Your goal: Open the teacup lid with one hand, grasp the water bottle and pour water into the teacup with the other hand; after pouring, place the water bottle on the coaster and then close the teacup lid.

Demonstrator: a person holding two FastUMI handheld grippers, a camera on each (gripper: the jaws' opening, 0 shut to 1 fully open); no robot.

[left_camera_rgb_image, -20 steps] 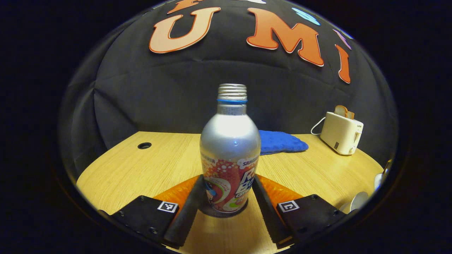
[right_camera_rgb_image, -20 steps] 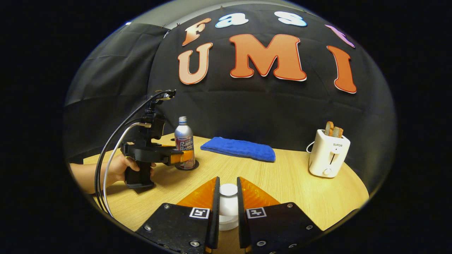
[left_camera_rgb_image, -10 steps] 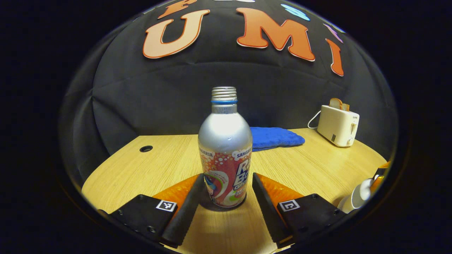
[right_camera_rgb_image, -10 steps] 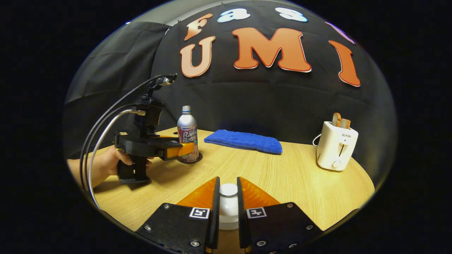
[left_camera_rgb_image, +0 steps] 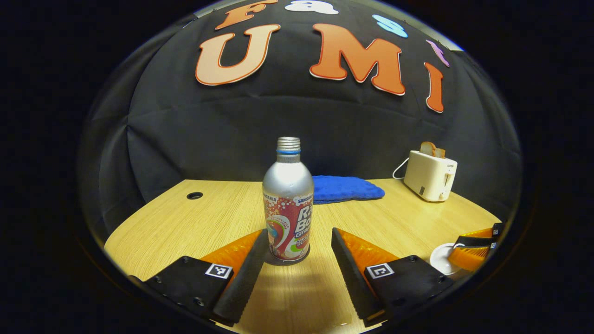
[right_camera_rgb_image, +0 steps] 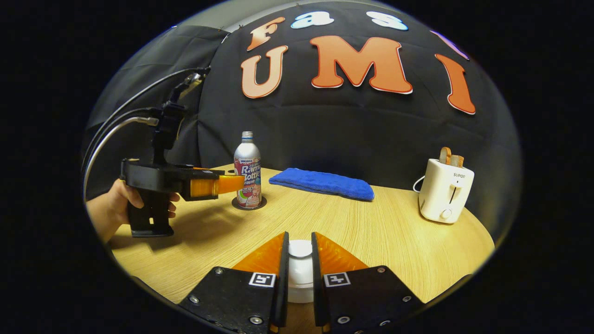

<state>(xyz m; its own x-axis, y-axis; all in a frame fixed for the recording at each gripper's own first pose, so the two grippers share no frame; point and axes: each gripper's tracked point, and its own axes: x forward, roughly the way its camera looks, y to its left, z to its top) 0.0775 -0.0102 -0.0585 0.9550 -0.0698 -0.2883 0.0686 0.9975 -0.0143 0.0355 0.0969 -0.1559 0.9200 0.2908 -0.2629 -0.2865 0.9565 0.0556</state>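
Hand (right_camera_rgb_image: 113,204) of a person, at the far left of the right gripper view, holds the left gripper (right_camera_rgb_image: 234,182) by its grip above the wooden table (right_camera_rgb_image: 371,232). Its fingers are spread wide and nothing is pinched between them. In the left gripper view this same tool (left_camera_rgb_image: 297,246) is seen from behind: the water bottle (left_camera_rgb_image: 288,206) stands near the tips, closer to the left finger (left_camera_rgb_image: 243,273), and I cannot tell if that finger touches it.

The bottle stands upright, its long axis vertical, the uncapped threaded neck pointing up. It rests on the dark round coaster (right_camera_rgb_image: 237,204) in the back left part of the table.

To the right of it lies a blue cloth (right_camera_rgb_image: 322,184), flat, near the back edge. Further right stands a white toaster (right_camera_rgb_image: 444,190) with bread slices in the slots.

In the front centre of the right gripper view, the right gripper (right_camera_rgb_image: 300,260) is pressed together on the white knob of the teacup lid (right_camera_rgb_image: 300,249), both fingers against its sides. In the left gripper view this lid (left_camera_rgb_image: 441,260) shows at the far right edge.
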